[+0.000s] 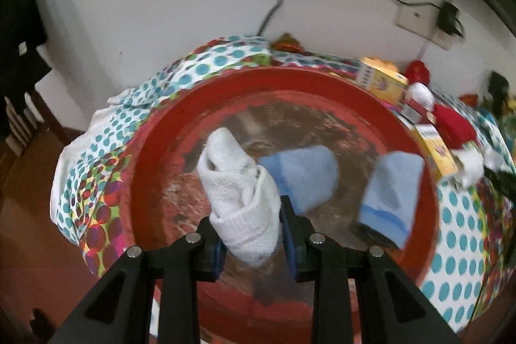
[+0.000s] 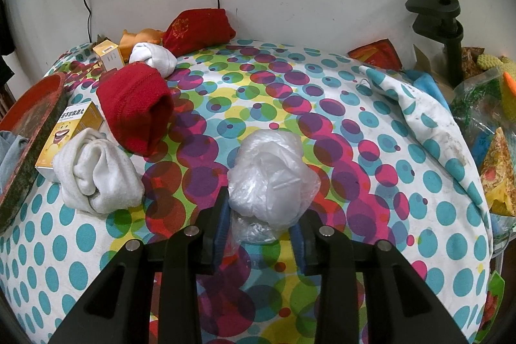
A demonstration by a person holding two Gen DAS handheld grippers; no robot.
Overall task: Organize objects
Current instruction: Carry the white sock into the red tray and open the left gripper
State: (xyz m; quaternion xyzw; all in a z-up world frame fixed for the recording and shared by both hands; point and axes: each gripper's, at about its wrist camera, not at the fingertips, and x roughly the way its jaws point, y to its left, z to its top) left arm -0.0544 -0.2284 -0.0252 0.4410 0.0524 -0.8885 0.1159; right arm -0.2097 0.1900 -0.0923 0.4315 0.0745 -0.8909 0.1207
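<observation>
Chinese characters, too blurred to read, on yellow box [image 2: 69, 131]

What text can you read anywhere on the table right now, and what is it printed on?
Yellow box beside the red tray: a line of bold Chinese characters, too distorted to quote reliably.
Small yellow box at the back: print too small to read.
Red pouch: gold emblem, not legible.
Snack packets: blurred, unreadable.

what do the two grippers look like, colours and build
Both look alike: the left gripper and right gripper are matte black angular frames with triangular cut-outs, silver round pin heads at the joints, and two black fingers faced with blue pads. No cables, markings, sleeves or hands show in either wrist view.
</observation>
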